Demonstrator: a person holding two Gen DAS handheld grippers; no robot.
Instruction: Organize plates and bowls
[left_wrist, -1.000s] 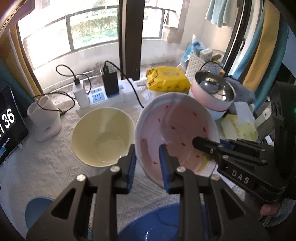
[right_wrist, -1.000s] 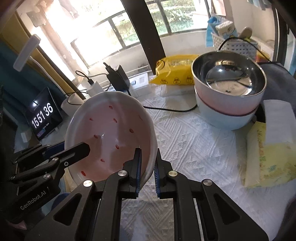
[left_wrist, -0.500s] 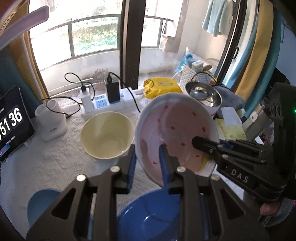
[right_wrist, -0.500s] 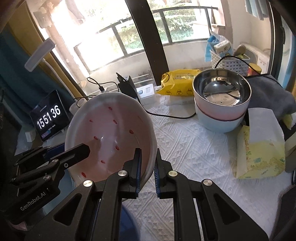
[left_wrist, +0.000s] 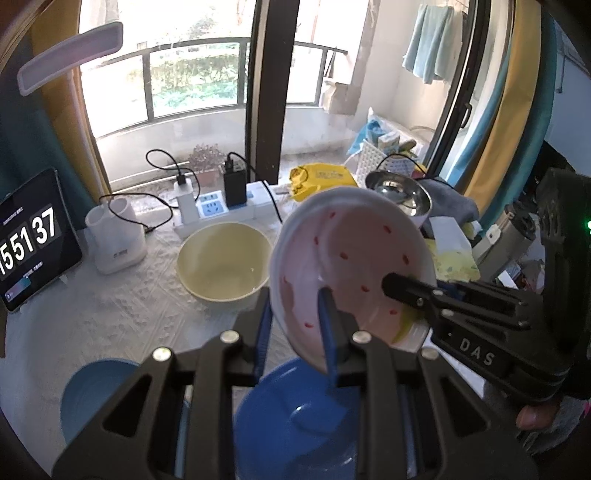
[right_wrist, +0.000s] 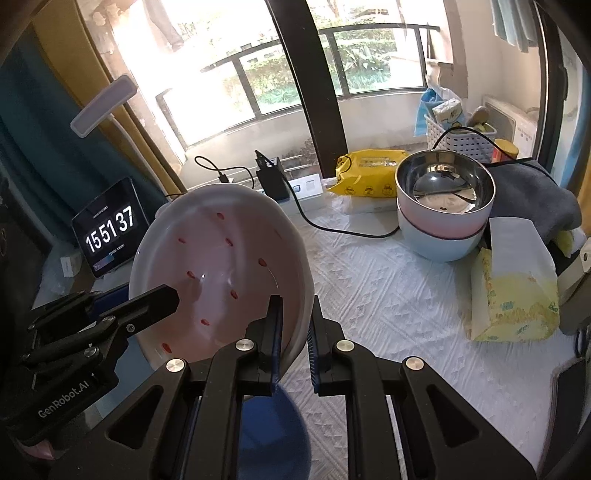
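A pink bowl with red specks (left_wrist: 354, 258) is held tilted in the air between both grippers; it also shows in the right wrist view (right_wrist: 221, 266). My left gripper (left_wrist: 295, 328) is shut on its left rim. My right gripper (right_wrist: 295, 332) is shut on its right rim. A yellow bowl (left_wrist: 225, 262) stands on the table behind. A blue bowl (left_wrist: 303, 421) sits right below the pink bowl. A steel bowl stacked on a pink and a light blue bowl (right_wrist: 443, 206) stands at the back right.
A second blue dish (left_wrist: 92, 395) sits at the near left. A clock tablet (left_wrist: 33, 240), a white holder (left_wrist: 114, 236), a power strip with chargers (left_wrist: 218, 210), a yellow wipes pack (right_wrist: 369, 173) and a tissue pack (right_wrist: 517, 288) ring the white table mat (right_wrist: 388, 295).
Both grippers have lifted the pink bowl higher off the table and drawn back. The blue bowl below has come further into view.
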